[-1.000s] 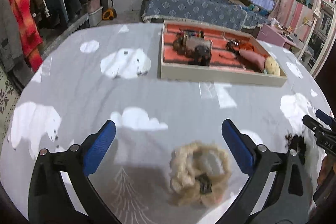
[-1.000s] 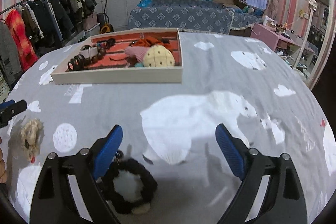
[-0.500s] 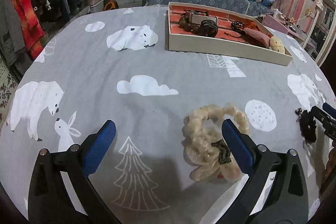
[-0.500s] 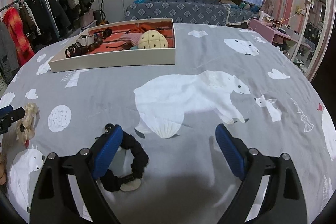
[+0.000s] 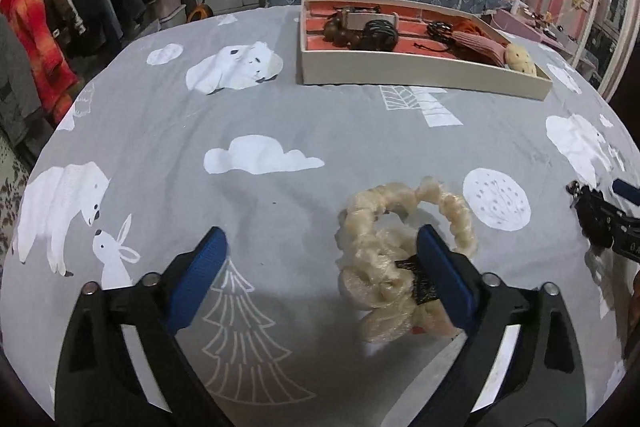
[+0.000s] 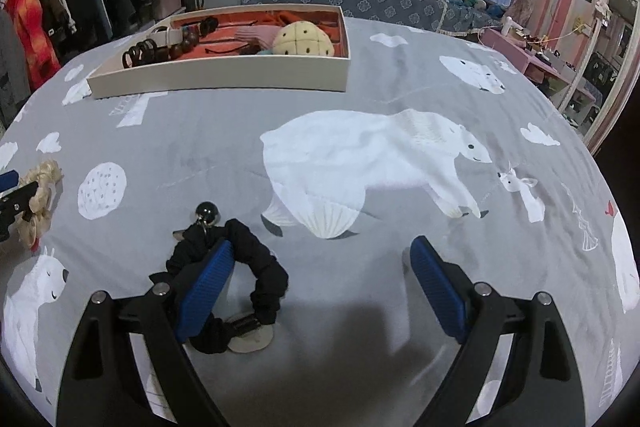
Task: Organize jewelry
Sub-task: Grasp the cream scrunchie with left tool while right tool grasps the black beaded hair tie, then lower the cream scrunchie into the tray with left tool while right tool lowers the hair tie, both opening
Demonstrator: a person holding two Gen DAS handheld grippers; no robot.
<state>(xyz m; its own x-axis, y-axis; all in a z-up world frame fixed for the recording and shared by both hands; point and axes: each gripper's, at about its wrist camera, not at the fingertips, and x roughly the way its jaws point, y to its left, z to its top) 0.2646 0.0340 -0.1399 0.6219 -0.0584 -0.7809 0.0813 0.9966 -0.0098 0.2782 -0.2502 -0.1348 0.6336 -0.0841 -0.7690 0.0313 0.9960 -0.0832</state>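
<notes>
The cream scrunchie (image 5: 404, 251) lies on the counter (image 5: 280, 115) against the left hand-held gripper (image 5: 320, 267)'s right finger; its jaws, just closing slightly, grip nothing. The black scrunchie (image 6: 240, 275) straddles the right hand-held gripper (image 6: 320, 283)'s left finger, jaws spread. Both look soft, light, squashable; pinch the gathered fabric band.

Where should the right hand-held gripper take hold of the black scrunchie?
Pinch the black scrunchie across its puffy band on the right arc, coming from above. It lies flat as an open ring, so one pad can drop inside the hole; avoid the metal ball charm at its far end.
</notes>
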